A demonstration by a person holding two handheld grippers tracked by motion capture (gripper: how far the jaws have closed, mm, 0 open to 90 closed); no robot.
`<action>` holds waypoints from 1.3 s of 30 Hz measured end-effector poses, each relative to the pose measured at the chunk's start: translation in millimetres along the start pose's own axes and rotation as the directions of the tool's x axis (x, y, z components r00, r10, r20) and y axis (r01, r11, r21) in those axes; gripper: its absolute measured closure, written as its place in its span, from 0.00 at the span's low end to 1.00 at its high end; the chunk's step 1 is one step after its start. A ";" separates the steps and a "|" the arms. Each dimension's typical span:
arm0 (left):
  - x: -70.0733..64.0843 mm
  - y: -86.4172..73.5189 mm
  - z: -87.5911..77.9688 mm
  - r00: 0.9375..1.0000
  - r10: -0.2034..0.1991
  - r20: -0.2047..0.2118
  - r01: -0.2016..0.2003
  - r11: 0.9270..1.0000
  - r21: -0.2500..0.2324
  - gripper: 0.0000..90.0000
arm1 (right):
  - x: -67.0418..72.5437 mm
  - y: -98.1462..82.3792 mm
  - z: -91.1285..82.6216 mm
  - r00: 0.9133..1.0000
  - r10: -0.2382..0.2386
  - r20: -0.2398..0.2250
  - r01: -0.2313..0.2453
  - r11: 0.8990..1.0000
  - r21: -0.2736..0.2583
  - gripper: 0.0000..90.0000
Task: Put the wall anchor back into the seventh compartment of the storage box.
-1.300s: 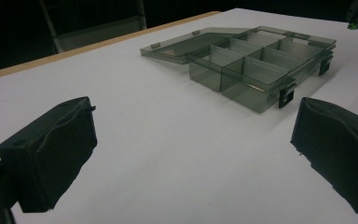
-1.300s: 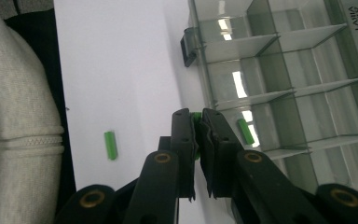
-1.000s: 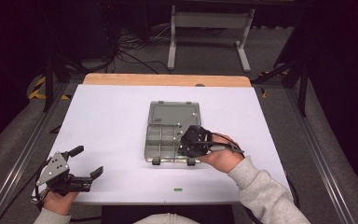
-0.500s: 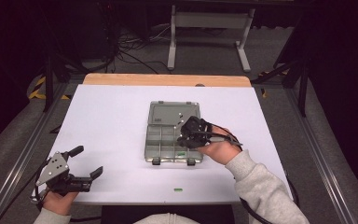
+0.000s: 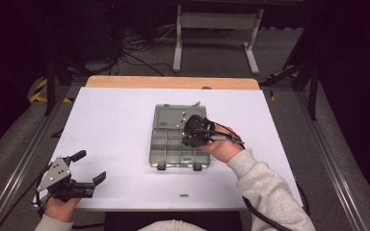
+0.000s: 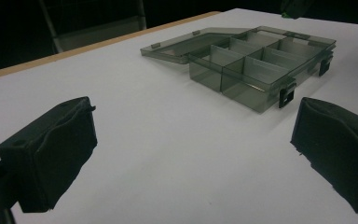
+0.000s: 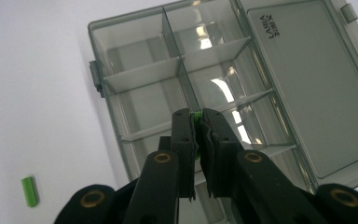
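A smoky-grey compartment box (image 5: 166,144) lies open in the middle of the white table, its lid (image 5: 173,117) flat on the far side. My right gripper (image 5: 194,131) hovers over the box's right compartments, shut on a small green piece (image 7: 196,115) that peeks out between the fingertips. In the right gripper view my right gripper (image 7: 196,117) points down at the box (image 7: 135,74). My left gripper (image 5: 90,167) rests at the table's near left corner, open and holding nothing. In the left gripper view my left gripper (image 6: 191,158) faces the box (image 6: 256,70).
A loose green piece (image 5: 184,196) lies on the table near the front edge, also seen as the loose green piece (image 7: 29,191) left of the box. Another small green bit (image 5: 187,158) sits in a near compartment. The table (image 5: 115,120) has a wooden far edge.
My right gripper has moved away from the person, from the box's near edge to above its middle row, still shut on the green piece. The left gripper has kept still.
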State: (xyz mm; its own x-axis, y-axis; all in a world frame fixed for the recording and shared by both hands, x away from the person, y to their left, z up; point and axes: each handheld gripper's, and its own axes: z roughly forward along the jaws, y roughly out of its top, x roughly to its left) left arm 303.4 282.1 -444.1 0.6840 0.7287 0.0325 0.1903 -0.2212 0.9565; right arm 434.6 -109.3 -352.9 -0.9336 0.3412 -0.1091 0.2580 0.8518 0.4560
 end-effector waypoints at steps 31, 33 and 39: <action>0.0 0.1 0.8 1.000 0.002 0.004 -0.002 1.000 0.005 0.01 | -4.1 -10.2 38.9 0.999 0.033 -0.035 -0.029 0.994 0.105 0.93; 0.1 0.0 0.8 1.000 0.002 0.003 -0.002 1.000 0.003 0.01 | -3.7 -11.2 40.6 0.999 0.033 -0.037 -0.029 0.994 0.109 0.93; 0.2 -0.1 0.4 1.000 -0.003 0.007 0.003 1.000 0.011 0.01 | -2.8 -13.5 45.5 0.999 0.028 -0.046 -0.022 0.992 0.127 0.93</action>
State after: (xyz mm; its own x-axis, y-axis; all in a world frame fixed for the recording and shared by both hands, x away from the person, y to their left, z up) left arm 303.8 282.0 -444.3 0.6884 0.7249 0.0273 0.2005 -0.2263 0.9532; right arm 445.0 -103.7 -398.9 -0.9365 0.3462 -0.0552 0.3079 0.8876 0.3425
